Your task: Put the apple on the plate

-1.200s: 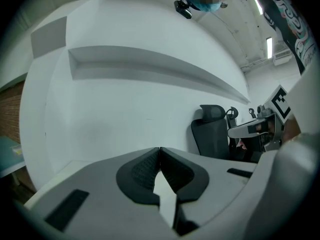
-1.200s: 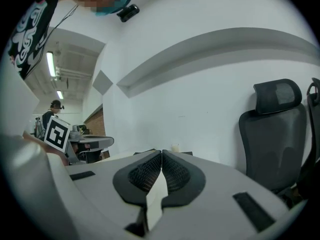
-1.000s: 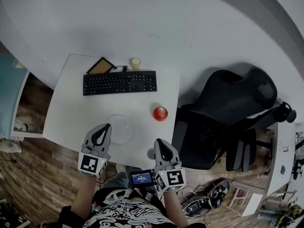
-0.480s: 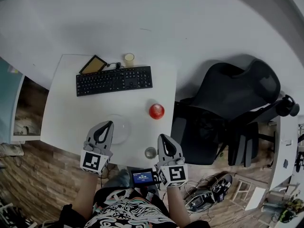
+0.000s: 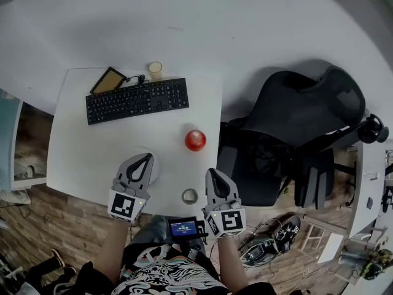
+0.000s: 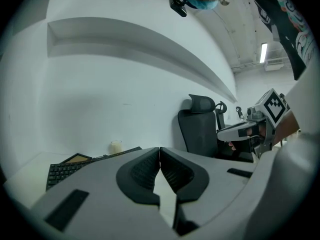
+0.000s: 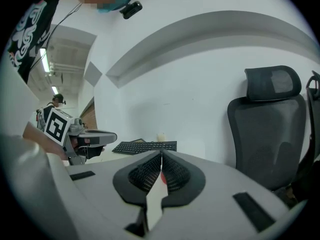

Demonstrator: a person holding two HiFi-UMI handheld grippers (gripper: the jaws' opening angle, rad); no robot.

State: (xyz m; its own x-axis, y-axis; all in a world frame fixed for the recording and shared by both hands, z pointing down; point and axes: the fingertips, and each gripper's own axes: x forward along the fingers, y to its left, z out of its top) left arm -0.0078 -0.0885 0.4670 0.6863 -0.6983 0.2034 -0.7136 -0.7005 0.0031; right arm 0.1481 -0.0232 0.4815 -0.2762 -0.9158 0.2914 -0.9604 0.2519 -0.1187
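The red apple [image 5: 195, 140] sits on the white table [image 5: 80, 146] near its right edge. In the right gripper view only a red sliver of the apple [image 7: 162, 177] shows behind the jaws. A clear round plate [image 5: 155, 172] lies near the front edge, largely covered by my left gripper [image 5: 146, 158], which hovers over it shut and empty. My right gripper [image 5: 213, 173] is at the front right corner, below the apple and apart from it, also shut and empty. The left gripper [image 6: 159, 151] and right gripper [image 7: 161, 156] each show jaws pressed together.
A black keyboard [image 5: 136, 101], a small cup [image 5: 155, 70] and a brown-framed board [image 5: 108, 80] lie at the table's back. A small ring [image 5: 190, 196] rests at the front edge between the grippers. A black office chair [image 5: 295, 134] stands right of the table.
Both grippers have advanced toward the table; the left one now covers the plate and the right one sits closer to the apple. Jaws stayed shut.
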